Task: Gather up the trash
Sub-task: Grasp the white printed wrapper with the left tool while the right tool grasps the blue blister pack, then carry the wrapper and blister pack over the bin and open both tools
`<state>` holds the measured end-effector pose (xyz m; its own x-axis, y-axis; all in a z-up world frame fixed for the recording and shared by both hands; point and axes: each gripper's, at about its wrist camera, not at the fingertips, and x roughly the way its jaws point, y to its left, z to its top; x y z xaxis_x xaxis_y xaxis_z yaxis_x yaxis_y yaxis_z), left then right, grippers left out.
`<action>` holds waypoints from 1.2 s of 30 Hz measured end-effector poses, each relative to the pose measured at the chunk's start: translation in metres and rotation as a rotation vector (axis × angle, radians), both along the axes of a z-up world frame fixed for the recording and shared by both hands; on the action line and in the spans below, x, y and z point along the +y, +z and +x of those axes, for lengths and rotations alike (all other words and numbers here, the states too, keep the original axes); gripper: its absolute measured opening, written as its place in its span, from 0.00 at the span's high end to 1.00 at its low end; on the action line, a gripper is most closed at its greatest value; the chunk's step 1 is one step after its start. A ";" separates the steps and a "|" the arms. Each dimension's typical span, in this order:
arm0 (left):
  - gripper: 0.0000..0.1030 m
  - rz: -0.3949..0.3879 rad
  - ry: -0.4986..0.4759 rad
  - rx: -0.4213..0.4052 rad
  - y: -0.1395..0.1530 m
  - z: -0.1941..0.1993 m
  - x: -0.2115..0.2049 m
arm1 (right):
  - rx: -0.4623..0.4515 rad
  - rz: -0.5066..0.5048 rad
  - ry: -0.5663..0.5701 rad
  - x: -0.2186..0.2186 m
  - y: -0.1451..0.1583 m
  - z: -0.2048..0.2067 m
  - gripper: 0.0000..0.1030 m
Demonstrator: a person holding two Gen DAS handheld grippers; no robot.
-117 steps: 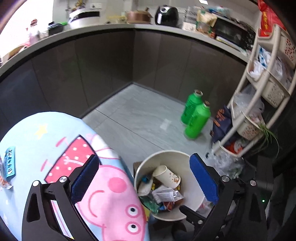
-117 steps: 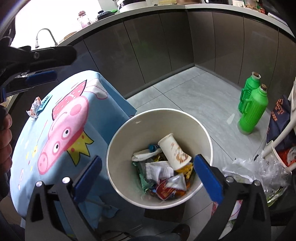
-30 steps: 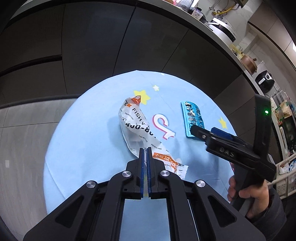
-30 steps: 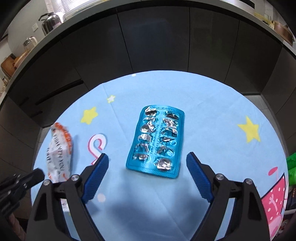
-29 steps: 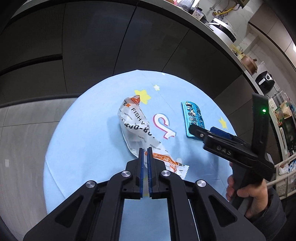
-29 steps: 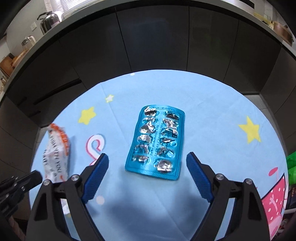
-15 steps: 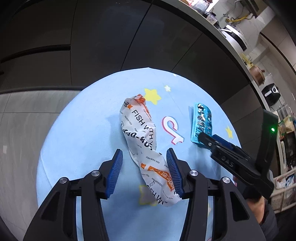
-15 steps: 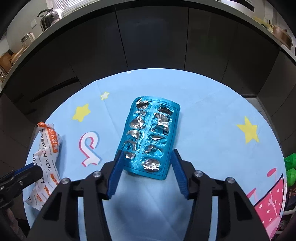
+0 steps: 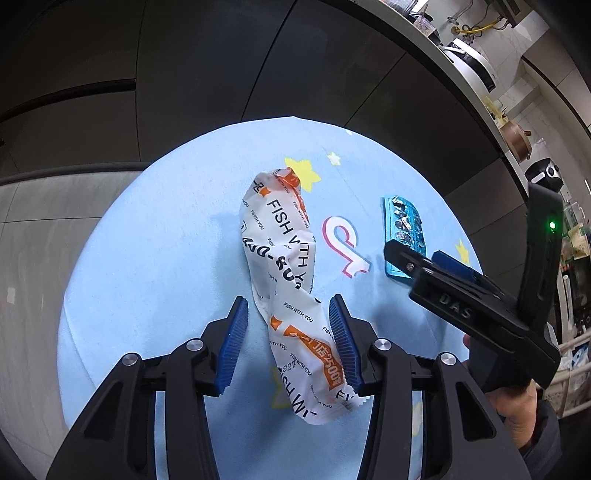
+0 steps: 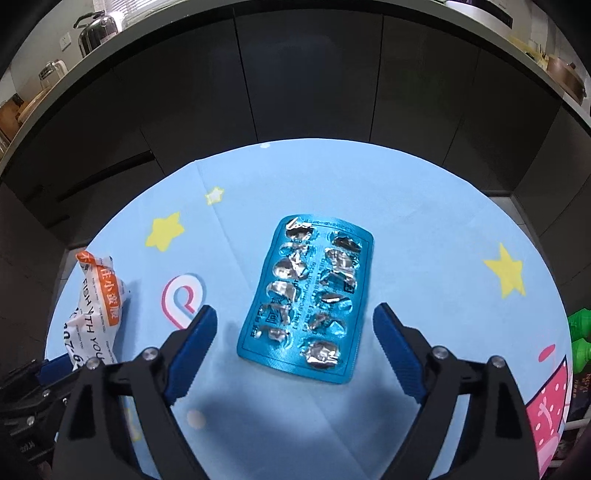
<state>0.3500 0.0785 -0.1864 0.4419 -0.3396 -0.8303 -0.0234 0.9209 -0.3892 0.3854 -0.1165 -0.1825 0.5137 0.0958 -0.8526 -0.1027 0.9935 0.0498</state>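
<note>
A crumpled white and orange snack wrapper lies on the round table with a light blue cartoon cloth. My left gripper is open, its blue pads on either side of the wrapper's lower part. A used blue blister pack lies flat on the cloth. My right gripper is open just above it, its pads on either side of the pack's near end. The wrapper also shows at the left of the right wrist view. The pack also shows in the left wrist view, partly behind the right gripper's finger.
Dark cabinet fronts curve behind the table under a counter with a kettle and pots. Green bottles stand on the floor past the table's right edge. The left gripper's body sits at the lower left.
My left gripper went from shut to open around the wrapper. My right gripper narrowed, then opened wider again, and came closer to the blister pack.
</note>
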 end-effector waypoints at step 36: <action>0.89 0.015 -0.207 -0.254 0.107 -0.119 -0.083 | -0.239 0.107 -0.012 -0.106 0.099 -0.229 0.35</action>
